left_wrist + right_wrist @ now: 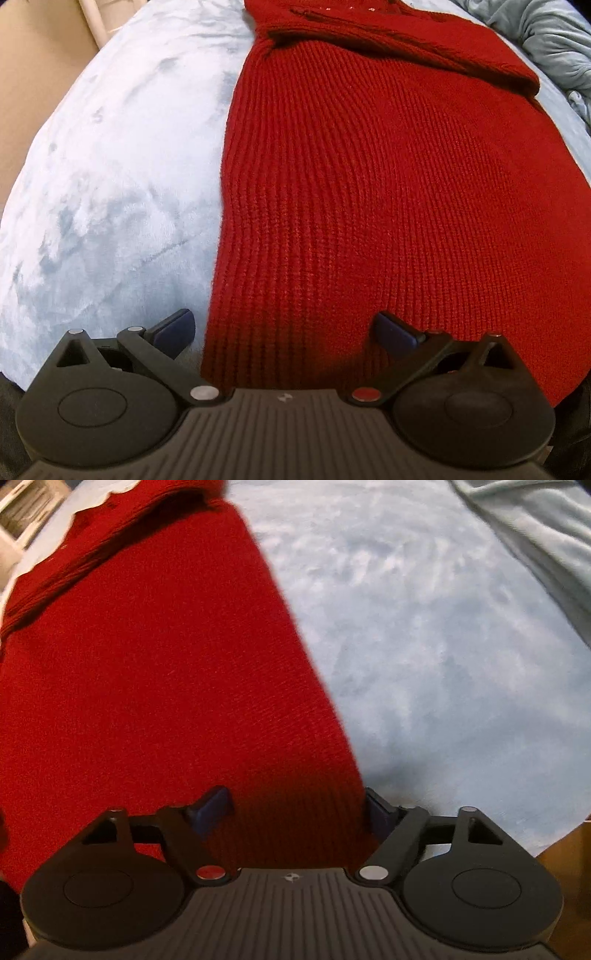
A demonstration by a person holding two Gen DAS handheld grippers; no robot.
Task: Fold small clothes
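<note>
A red ribbed knit sweater point(354, 177) lies flat on a pale blue plush blanket point(110, 184), its sleeves folded across the far part. My left gripper point(284, 328) is open, its jaws wide apart over the sweater's near left corner. In the right wrist view the sweater point(147, 664) fills the left half. My right gripper point(295, 808) is open, its jaws straddling the sweater's near right corner, with the hem between them. Whether the fingers touch the cloth I cannot tell.
A crumpled grey-blue cloth point(554, 40) lies at the far right of the bed, and also shows in the right wrist view point(535, 528). The blanket point(443, 646) spreads to the sweater's right. A tan floor point(33, 74) lies beyond the bed's left edge.
</note>
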